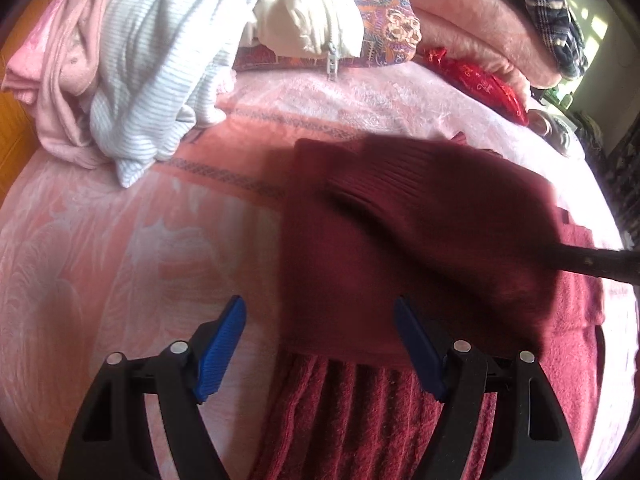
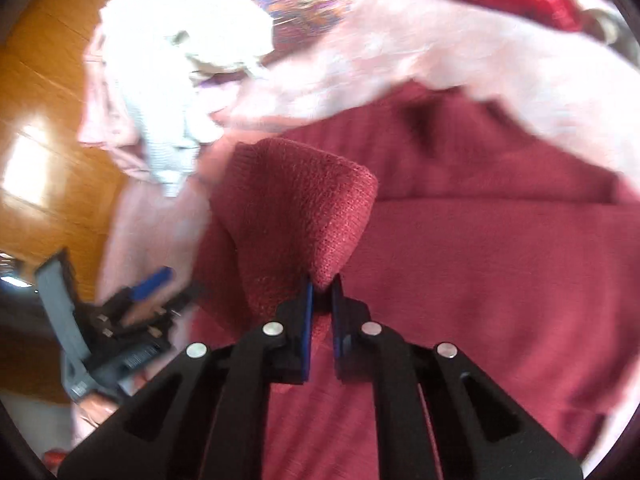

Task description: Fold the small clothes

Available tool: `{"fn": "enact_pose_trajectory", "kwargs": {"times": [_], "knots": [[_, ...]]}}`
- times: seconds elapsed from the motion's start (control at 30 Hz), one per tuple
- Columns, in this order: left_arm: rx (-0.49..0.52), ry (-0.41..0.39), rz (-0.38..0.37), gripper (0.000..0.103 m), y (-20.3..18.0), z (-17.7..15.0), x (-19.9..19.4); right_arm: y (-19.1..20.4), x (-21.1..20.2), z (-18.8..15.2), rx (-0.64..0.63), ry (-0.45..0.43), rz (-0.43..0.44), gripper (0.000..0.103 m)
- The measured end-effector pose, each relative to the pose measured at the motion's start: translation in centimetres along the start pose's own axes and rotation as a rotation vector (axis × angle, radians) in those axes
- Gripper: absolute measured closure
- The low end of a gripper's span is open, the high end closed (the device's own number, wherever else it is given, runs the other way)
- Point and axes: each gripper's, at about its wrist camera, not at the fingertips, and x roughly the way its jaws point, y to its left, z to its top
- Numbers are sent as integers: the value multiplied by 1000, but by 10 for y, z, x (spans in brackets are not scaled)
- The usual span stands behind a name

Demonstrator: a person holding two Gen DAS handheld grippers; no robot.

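A dark red knitted sweater (image 1: 360, 264) lies on the pink bedspread (image 1: 120, 248). In the left wrist view, part of it is lifted and blurred across the middle. My left gripper (image 1: 320, 304) hovers open over the sweater's ribbed hem (image 1: 360, 400), with nothing between its blue pads (image 1: 224, 336). In the right wrist view, my right gripper (image 2: 322, 284) is shut on a raised fold of the sweater (image 2: 304, 208), which stands up above the flat part of the sweater (image 2: 500, 280). The left gripper (image 2: 152, 280) shows at the left edge of that view, blurred.
A heap of clothes lies at the back left: a pink garment (image 1: 60, 80), a white striped one (image 1: 160, 60) and a cream zip jacket (image 1: 312, 20). Behind are a patterned pillow (image 1: 384, 20), a red pouch (image 1: 488, 84) and a folded pink blanket (image 1: 480, 12). Wooden floor (image 2: 40, 120) lies beyond the bed's left edge.
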Motion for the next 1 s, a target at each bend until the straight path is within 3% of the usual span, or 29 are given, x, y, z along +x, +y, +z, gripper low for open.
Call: {"fn": "enact_pose_trajectory", "kwargs": {"times": [0.07, 0.13, 0.23, 0.3, 0.33, 0.5, 0.63, 0.7, 0.77, 0.83, 0.9, 0.93, 1.0], "knots": [[35, 30, 34, 26, -11, 0, 14, -9, 18, -5, 2, 55, -92, 91], [53, 78, 52, 26, -17, -1, 32, -17, 33, -10, 10, 104, -131, 82], [45, 90, 56, 25, -15, -2, 41, -7, 14, -12, -21, 44, -148, 78], [10, 85, 17, 25, -6, 0, 35, 5, -1, -10, -57, -9, -172, 65], [-3, 72, 13, 26, -2, 1, 30, 14, -7, -6, -76, -29, -180, 65], [18, 50, 70, 26, 0, 12, 29, 63, 9, 18, -136, 19, -86, 59], [6, 84, 66, 26, 1, 16, 43, 77, 44, 35, -141, 82, -95, 54], [1, 98, 52, 25, 2, 17, 50, 84, 57, 42, -140, 100, -105, 44], [-15, 109, 41, 25, 4, 17, 54, 87, 72, 50, -139, 107, -148, 45], [-40, 117, 23, 25, 8, 15, 58, 83, 83, 51, -136, 118, -156, 55], [-47, 115, 17, 24, 9, 14, 59, 83, 87, 53, -156, 104, -181, 84], [-39, 112, 21, 24, 8, 13, 59, 79, 80, 52, -148, 90, -134, 95], [-17, 106, 35, 23, 7, 12, 58, 66, 62, 49, -105, 56, -90, 99]]}}
